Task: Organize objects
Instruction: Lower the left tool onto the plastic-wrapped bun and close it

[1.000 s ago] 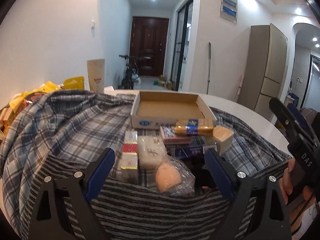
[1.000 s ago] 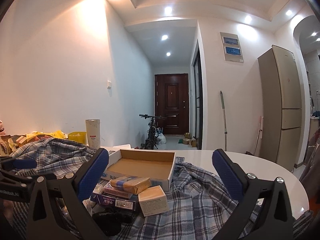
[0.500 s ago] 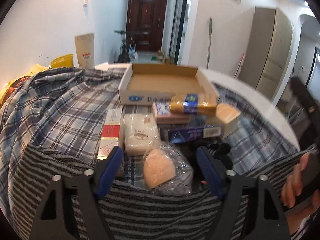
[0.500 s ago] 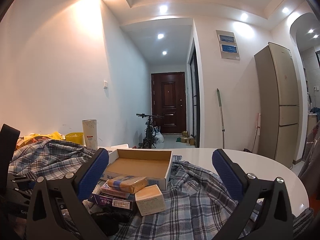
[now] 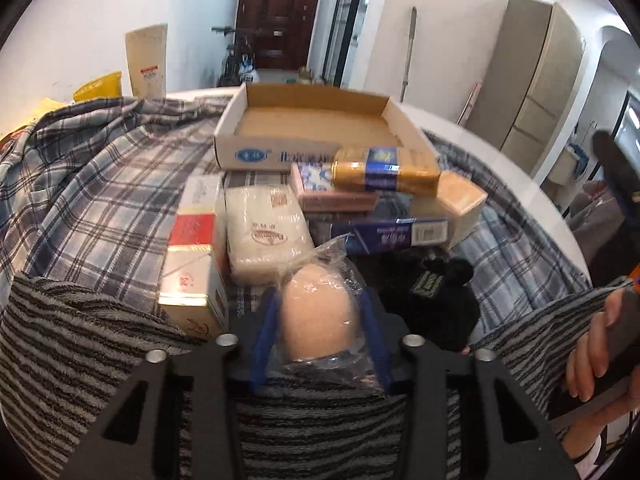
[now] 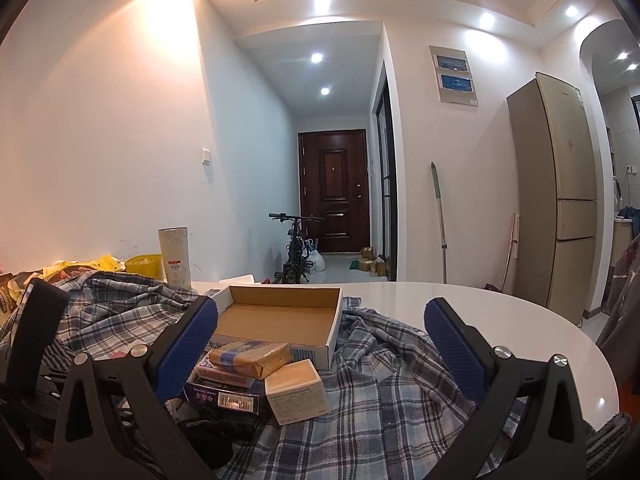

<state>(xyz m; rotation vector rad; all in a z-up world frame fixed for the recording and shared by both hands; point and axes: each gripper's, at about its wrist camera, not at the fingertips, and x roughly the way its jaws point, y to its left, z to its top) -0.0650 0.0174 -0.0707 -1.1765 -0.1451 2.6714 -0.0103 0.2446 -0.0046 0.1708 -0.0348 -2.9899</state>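
Observation:
My left gripper (image 5: 318,320) is shut on a peach-coloured sponge in a clear plastic bag (image 5: 316,312), low at the near edge of the pile. Beyond it lie a white wrapped pack (image 5: 266,232), a red and white carton (image 5: 192,256), a dark blue box (image 5: 384,236), a pink box (image 5: 332,192), a gold and blue packet (image 5: 384,170), a tan box (image 5: 460,204) and a black cloth item (image 5: 436,300). An empty cardboard tray (image 5: 316,128) stands behind them. My right gripper (image 6: 320,340) is open and empty, above the plaid cloth (image 6: 380,380), with the tray (image 6: 280,316) ahead.
A plaid shirt (image 5: 92,168) and a striped grey cloth (image 5: 80,360) cover the round white table (image 6: 480,312). A cardboard tube (image 6: 174,256) and a yellow tub (image 6: 144,266) stand at the back left. A fridge (image 6: 556,192) stands to the right.
My left gripper has moved forward and down and closed on the bagged sponge. The right gripper has barely moved and stays open.

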